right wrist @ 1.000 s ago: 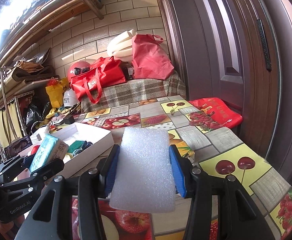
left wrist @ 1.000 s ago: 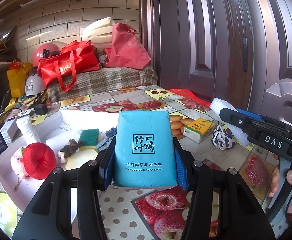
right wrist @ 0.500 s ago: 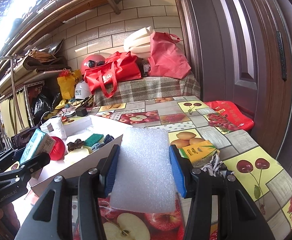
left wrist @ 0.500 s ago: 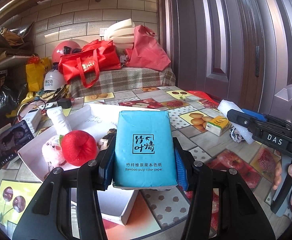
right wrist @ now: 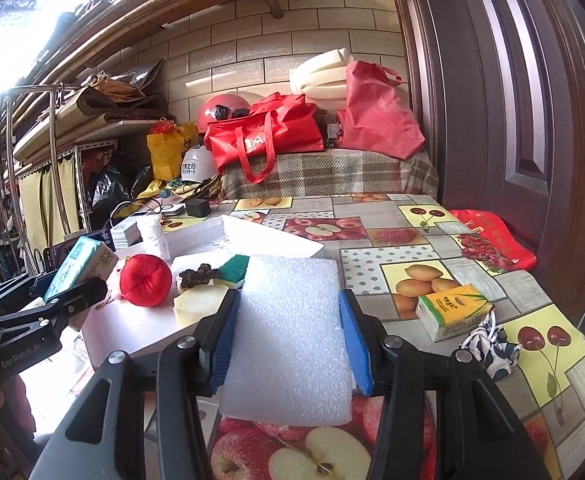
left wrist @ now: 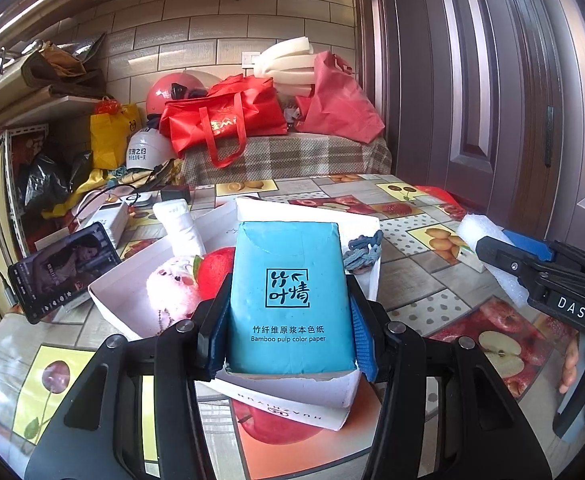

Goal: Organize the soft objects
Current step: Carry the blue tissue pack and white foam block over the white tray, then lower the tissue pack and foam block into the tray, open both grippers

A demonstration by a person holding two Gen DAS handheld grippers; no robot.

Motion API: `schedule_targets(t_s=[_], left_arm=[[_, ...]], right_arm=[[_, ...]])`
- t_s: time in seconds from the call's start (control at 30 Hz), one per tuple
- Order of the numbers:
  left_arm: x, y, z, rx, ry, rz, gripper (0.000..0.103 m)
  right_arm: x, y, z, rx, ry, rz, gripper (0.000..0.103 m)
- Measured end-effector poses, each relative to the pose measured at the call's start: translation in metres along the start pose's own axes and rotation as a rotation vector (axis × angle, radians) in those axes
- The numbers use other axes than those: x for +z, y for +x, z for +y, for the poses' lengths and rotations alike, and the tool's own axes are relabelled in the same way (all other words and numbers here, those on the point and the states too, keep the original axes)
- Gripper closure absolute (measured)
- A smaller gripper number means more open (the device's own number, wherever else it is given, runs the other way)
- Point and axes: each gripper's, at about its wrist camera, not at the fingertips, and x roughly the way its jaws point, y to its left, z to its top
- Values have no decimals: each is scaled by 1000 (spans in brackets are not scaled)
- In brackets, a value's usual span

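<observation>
My left gripper (left wrist: 288, 338) is shut on a blue tissue pack (left wrist: 288, 296) and holds it over the near corner of the white box (left wrist: 292, 398). It also shows at the left of the right wrist view (right wrist: 78, 280). My right gripper (right wrist: 288, 340) is shut on a white foam sheet (right wrist: 288, 340), held by the box's right side (right wrist: 276, 236). In the box lie a red plush apple (right wrist: 145, 280), a pink plush toy (left wrist: 170, 294), a green sponge (right wrist: 234, 266) and a white bottle (left wrist: 178, 226).
A green tissue pack (right wrist: 454, 310) and a black-and-white cloth (right wrist: 490, 346) lie on the fruit-print tablecloth (right wrist: 412, 240) at right. A phone (left wrist: 64, 268) leans left of the box. Red bags (right wrist: 264, 136), helmets and foam are piled at the back.
Both grippers drew back and to the left. The tissue pack now hangs over the box's near corner, and the foam sheet is closer to the box.
</observation>
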Motion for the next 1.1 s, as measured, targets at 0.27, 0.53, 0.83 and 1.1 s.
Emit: schedule_targets(t_s=[0.27, 0.53, 0.83, 1.1], left_arm=[[1, 9, 13, 39, 10, 12, 53], [4, 16, 23, 59, 11, 16, 53], [8, 26, 27, 105, 28, 11, 53], [14, 46, 47, 145, -17, 27, 52]], right_arm=[[1, 13, 25, 37, -59, 20, 54], [2, 25, 46, 72, -89, 26, 54], [6, 41, 63, 123, -92, 34, 54], [10, 62, 76, 155, -101, 78, 54]])
